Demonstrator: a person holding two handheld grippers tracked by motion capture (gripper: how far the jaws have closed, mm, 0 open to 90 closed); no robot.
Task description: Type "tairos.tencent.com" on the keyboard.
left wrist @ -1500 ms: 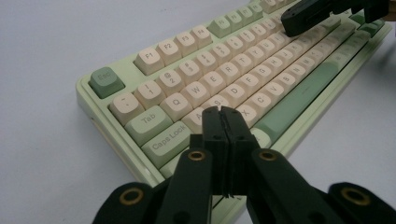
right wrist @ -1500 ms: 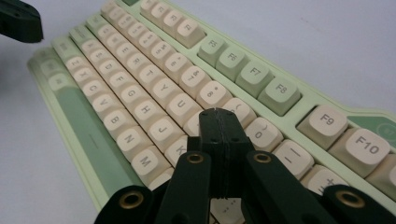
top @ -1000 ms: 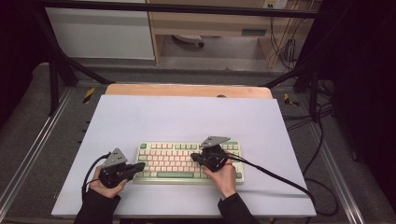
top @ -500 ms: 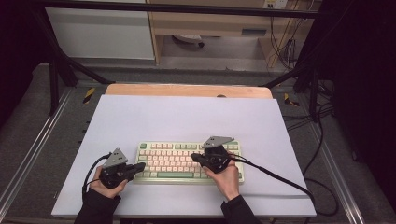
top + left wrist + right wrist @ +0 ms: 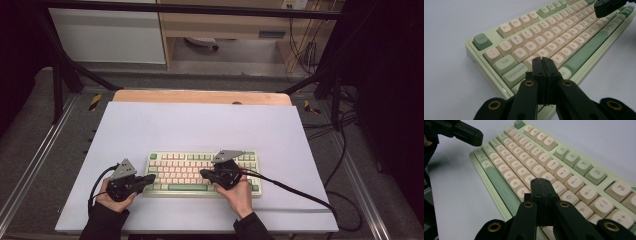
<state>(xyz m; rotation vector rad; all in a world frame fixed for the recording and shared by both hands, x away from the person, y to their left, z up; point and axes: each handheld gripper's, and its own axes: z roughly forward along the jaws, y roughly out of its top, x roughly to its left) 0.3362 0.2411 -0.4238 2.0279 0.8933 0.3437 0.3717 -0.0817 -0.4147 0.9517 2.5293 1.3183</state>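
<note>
A pale green keyboard (image 5: 187, 172) with cream keys lies near the front of the white mat (image 5: 200, 125). My left gripper (image 5: 151, 178) is shut with nothing in it, its tips at the keyboard's left end. In the left gripper view its tips (image 5: 543, 60) hover just above the keyboard's (image 5: 554, 37) home row by the A and S keys. My right gripper (image 5: 203, 173) is also shut and empty, over the middle of the keys. In the right gripper view its tips (image 5: 541, 181) sit above the H and J keys of the keyboard (image 5: 536, 162). I cannot tell whether either tip touches a key.
The right gripper's black cable (image 5: 300, 192) trails over the mat to the right edge. A wooden strip (image 5: 200, 96) borders the mat at the back. Metal rails (image 5: 30, 165) run along both sides, with more cables (image 5: 340, 125) at the right.
</note>
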